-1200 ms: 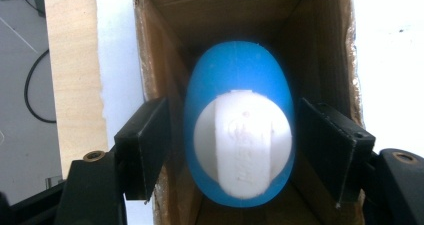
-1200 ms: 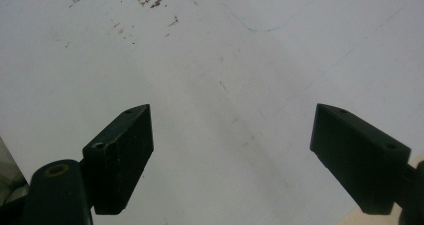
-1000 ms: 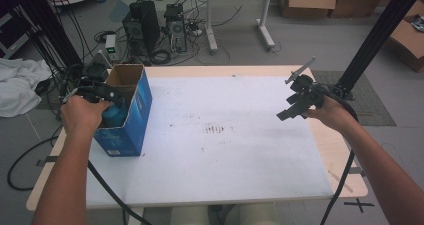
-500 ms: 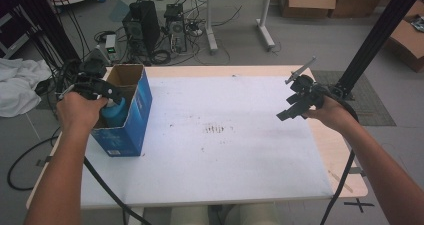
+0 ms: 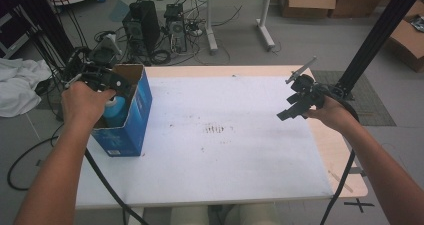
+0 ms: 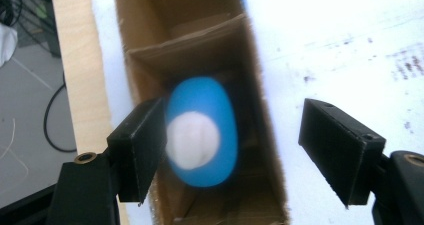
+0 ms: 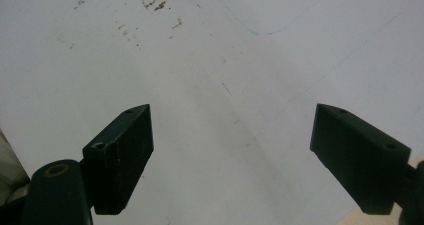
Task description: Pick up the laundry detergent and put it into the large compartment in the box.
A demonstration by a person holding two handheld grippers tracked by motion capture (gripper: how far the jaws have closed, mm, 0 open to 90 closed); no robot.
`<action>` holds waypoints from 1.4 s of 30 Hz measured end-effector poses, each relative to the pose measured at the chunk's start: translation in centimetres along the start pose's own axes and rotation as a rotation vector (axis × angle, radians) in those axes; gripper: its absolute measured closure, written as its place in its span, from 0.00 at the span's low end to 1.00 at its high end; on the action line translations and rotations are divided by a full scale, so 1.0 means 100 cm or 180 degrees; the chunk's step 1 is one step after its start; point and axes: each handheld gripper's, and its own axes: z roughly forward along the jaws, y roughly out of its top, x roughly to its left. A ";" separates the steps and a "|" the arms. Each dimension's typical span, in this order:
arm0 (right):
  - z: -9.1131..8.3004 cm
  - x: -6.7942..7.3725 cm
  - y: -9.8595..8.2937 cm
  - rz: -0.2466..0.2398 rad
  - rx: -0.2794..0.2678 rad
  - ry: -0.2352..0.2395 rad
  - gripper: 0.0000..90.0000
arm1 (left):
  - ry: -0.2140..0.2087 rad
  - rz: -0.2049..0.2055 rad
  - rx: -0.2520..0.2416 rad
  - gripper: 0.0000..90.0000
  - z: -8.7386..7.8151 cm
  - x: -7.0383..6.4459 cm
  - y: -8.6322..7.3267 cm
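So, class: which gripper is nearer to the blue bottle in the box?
Left. The left gripper hangs open right over the blue bottle in the box; the right gripper hovers open across the table.

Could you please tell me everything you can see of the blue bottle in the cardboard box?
The blue bottle is a smooth, plastic-looking container with a rounded oval body and a white cap, blurred in the left gripper view. It stands upright inside the open blue cardboard box, near the table's left edge, with a cardboard divider behind it. The left gripper hangs over it, jaws wide open; one jaw lies at the bottle's side, though contact cannot be told.
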 end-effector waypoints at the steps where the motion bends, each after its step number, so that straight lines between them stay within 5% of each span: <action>1: 0.000 0.000 0.000 0.0000 0.0000 0.0000 0.19 | 0.0000 0.0000 0.0000 0.31 0.000 0.000 0.000; 15: -0.001 0.000 -0.001 0.0000 -0.0009 -0.0006 0.19 | -0.0141 0.0424 -0.0060 0.29 -0.011 -0.039 0.012; 42: -0.001 0.001 -0.003 0.0028 0.0018 -0.0003 0.19 | -0.0455 0.1000 -0.0100 0.22 -0.013 -0.089 0.026</action>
